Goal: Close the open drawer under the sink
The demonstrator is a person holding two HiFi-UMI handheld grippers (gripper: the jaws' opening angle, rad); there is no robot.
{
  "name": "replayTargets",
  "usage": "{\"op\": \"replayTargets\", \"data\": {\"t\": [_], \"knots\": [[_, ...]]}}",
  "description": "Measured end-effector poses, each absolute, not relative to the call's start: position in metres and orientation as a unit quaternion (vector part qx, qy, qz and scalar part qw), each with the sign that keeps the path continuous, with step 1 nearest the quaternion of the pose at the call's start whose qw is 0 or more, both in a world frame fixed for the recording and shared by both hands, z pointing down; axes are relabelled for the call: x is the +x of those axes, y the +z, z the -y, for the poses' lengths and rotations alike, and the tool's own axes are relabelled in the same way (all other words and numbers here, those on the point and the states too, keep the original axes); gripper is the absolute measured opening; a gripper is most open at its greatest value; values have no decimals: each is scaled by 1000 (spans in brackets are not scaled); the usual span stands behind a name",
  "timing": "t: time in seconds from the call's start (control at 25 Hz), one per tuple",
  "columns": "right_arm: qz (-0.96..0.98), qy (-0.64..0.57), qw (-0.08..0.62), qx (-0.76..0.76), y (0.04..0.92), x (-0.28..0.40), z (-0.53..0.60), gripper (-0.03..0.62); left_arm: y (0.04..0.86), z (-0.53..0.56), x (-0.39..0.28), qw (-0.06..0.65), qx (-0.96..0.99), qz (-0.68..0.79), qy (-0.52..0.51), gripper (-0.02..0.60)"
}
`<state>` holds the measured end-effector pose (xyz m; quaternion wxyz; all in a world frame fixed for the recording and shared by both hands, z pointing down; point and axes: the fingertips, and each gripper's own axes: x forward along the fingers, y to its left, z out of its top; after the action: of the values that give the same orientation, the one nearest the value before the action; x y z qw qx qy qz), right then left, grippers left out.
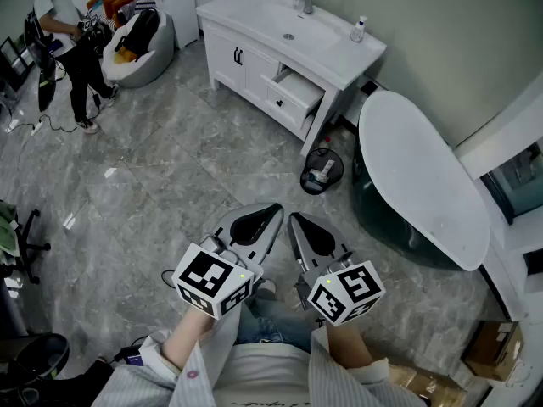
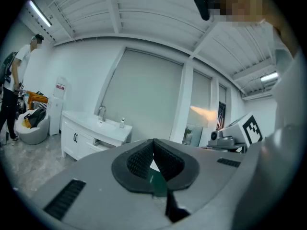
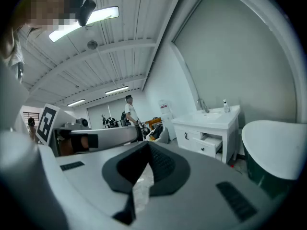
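Drawer stands pulled out of the white sink cabinet; its contents cannot be made out. Black bin beside the cabinet holds pale items. Left gripper and right gripper: 2 jaw pairs, tips together, gripping nothing, well apart from the drawer.

**Other things in the room**

A big white bathtub with dark sides fills 3 o'clock. Just beside its near end, a small round black bin sits on the grey stone floor. A person stands at 10 o'clock, next to a grey beanbag. A brown cardboard box is at 4 o'clock.
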<state>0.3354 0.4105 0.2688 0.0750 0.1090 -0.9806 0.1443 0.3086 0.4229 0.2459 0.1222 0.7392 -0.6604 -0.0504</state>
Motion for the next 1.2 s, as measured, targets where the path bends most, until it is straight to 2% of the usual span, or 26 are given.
{"op": "replayTargets", "data": {"t": [0.76,1.2], "knots": [[982,141,67,107,272,355,-390,9,253,-413,320,120,723,678,-53,15],[978,157,80,109,285,311,-352,10,262,-376,274,127,721,679,-55,15]]}}
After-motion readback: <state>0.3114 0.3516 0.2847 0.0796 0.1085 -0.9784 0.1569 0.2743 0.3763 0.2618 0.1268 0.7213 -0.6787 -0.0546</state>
